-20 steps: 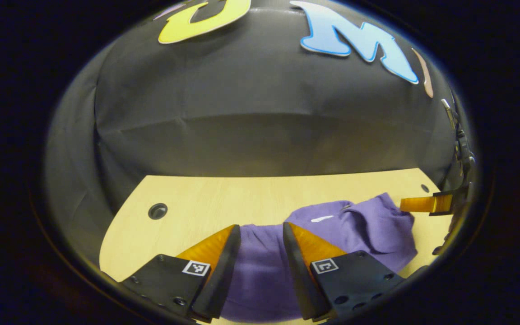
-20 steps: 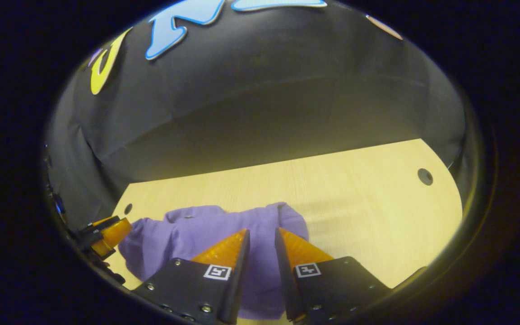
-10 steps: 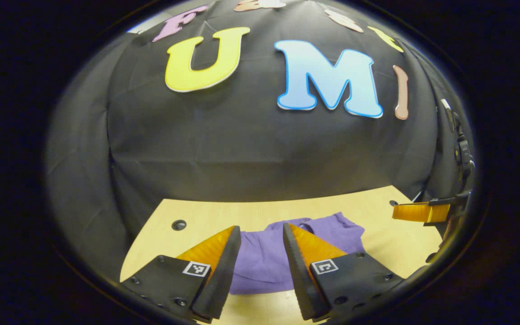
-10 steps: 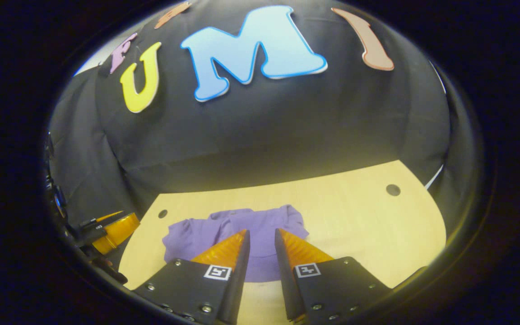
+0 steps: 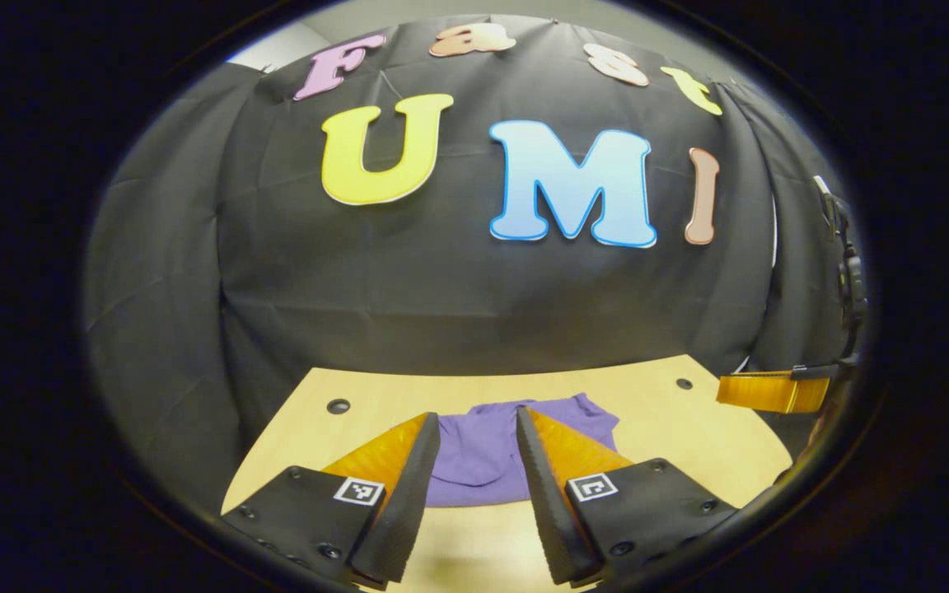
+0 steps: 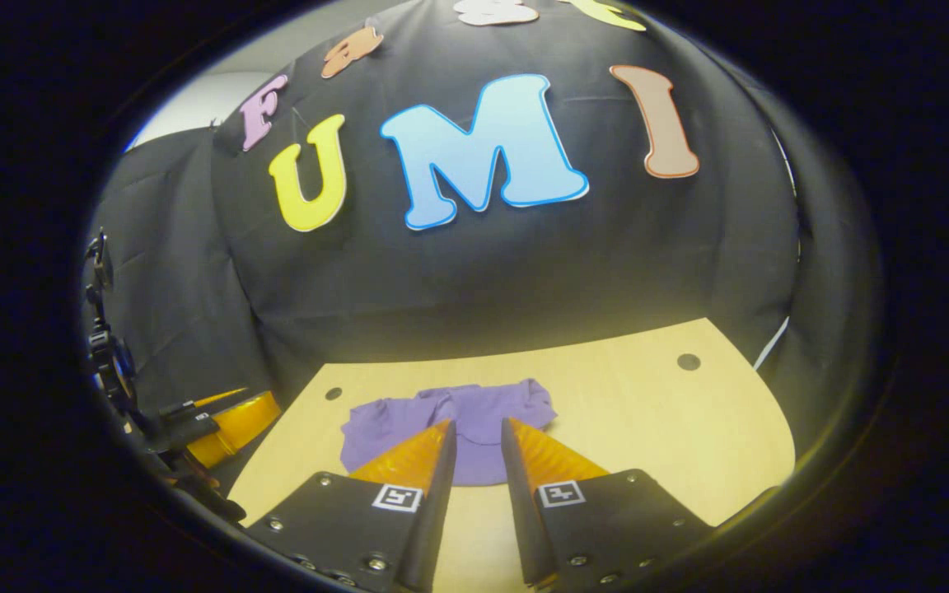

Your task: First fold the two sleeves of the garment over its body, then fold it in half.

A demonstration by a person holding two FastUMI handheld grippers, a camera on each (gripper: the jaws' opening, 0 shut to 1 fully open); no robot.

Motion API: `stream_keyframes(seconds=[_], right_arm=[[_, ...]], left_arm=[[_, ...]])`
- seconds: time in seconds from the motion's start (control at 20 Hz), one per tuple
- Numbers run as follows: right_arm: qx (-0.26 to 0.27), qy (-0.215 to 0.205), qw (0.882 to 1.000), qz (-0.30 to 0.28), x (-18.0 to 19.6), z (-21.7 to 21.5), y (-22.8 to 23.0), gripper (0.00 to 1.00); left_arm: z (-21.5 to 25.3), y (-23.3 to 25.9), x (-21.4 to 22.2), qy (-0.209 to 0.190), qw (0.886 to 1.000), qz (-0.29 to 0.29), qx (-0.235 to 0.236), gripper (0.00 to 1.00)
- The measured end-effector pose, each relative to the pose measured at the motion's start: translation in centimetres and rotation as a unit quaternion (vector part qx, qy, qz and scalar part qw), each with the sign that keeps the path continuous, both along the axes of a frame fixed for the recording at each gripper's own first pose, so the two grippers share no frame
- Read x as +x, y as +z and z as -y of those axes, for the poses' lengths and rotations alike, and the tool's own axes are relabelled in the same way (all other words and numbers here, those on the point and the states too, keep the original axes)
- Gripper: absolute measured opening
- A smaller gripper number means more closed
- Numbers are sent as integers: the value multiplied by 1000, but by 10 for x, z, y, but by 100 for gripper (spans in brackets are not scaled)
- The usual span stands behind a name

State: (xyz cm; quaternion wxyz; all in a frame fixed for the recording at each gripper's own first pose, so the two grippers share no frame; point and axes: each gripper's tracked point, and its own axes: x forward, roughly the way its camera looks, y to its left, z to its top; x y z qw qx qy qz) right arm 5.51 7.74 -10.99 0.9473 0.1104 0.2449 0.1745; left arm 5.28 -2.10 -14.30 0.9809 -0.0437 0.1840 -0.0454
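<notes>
Pulled back from the purple garment [image 5: 483, 457] since a second ago, both grippers now held above the near part of the wooden table [image 5: 672, 424]. Left gripper [image 5: 477, 428] with jaws parted, holding nothing. Right gripper [image 6: 477, 432] likewise parted and empty. Garment lying folded into a compact bundle on the table, towards its far edge, well clear of both sets of fingers.
</notes>
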Motion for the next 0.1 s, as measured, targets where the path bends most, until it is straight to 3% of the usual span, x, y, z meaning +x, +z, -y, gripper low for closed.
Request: stream_keyframes(seconds=[0.1], right_arm=[[-2,-3,1000,9,-10,5,6,32]], left_arm=[[-4,8,-19,6,1000,8,-1,68]])
